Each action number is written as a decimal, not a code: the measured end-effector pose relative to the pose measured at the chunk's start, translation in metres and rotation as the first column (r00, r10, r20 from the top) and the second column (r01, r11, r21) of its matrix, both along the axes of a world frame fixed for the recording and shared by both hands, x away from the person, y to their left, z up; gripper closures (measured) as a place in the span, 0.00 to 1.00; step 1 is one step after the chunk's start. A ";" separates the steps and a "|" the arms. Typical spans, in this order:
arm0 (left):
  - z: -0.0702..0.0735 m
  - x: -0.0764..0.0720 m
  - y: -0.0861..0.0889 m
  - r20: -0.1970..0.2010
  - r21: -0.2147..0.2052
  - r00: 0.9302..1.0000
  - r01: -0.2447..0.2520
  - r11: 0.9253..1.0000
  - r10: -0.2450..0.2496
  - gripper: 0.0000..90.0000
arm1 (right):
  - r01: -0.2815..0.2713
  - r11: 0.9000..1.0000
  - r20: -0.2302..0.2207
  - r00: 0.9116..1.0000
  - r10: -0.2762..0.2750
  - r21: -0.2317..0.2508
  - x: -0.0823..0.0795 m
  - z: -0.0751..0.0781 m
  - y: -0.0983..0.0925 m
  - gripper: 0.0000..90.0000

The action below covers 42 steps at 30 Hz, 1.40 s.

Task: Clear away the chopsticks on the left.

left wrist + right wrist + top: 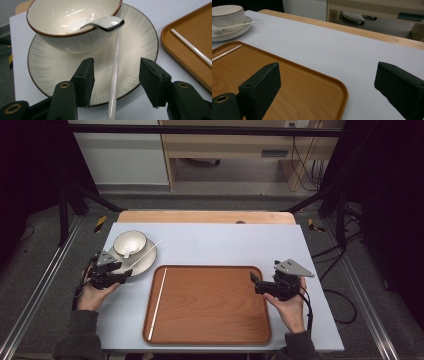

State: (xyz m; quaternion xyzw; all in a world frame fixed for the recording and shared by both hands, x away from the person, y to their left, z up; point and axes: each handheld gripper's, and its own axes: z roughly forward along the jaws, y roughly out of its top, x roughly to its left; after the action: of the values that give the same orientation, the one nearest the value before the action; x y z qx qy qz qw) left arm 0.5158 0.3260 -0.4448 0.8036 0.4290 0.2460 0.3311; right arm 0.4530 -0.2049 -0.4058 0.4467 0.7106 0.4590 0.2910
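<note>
The chopstick (114, 75) lies on the plate (140, 50), its far end leaning against the bowl (72, 42) under the spoon (107, 23), its near end reaching past the plate's near rim. The bowl sits on the plate; the spoon rests in the bowl with its handle hooked over the rim. The plate stands on the counter (225, 245) just beyond the far left corner of the tray (210, 305).

Left claw (115, 80): jaws open, one either side of the chopstick, not touching it, hovering over the plate's near rim. It holds nothing.

A second chopstick (158, 302) lies in the tray along its left edge.

Right claw (256, 282): at the tray's right edge, jaws wide open, empty. In the right gripper view one jaw is over the tray, the other over the counter beside it
</note>
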 end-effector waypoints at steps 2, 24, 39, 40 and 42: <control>-0.003 0.003 0.000 -0.006 -0.017 1.000 -0.006 1.000 0.006 0.56 | 0.001 1.000 -0.002 1.000 -0.001 0.000 0.000 0.000 0.000 0.08; -0.010 0.013 -0.003 -0.045 -0.064 0.999 -0.003 0.998 0.001 0.92 | 0.000 1.000 -0.005 1.000 0.000 0.000 0.000 0.000 0.000 0.08; 0.000 0.002 -0.012 -0.022 -0.103 1.000 0.004 0.995 -0.006 0.94 | 0.001 1.000 0.001 1.000 -0.001 0.003 0.000 0.000 -0.001 0.08; 0.002 0.001 -0.013 -0.022 -0.103 1.000 0.004 0.995 -0.006 0.94 | 0.001 1.000 0.002 1.000 -0.001 0.000 0.000 0.000 -0.002 0.08; 0.006 -0.002 -0.015 -0.011 -0.118 1.000 0.005 0.993 -0.007 0.94 | 0.000 1.000 0.002 1.000 0.000 0.000 0.000 0.001 -0.002 0.08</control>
State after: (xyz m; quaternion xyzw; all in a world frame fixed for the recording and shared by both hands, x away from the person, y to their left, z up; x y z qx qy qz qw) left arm 0.5139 0.3107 -0.4392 0.7854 0.4423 0.2145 0.3762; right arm 0.4528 -0.2070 -0.4051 0.4465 0.7103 0.4594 0.2918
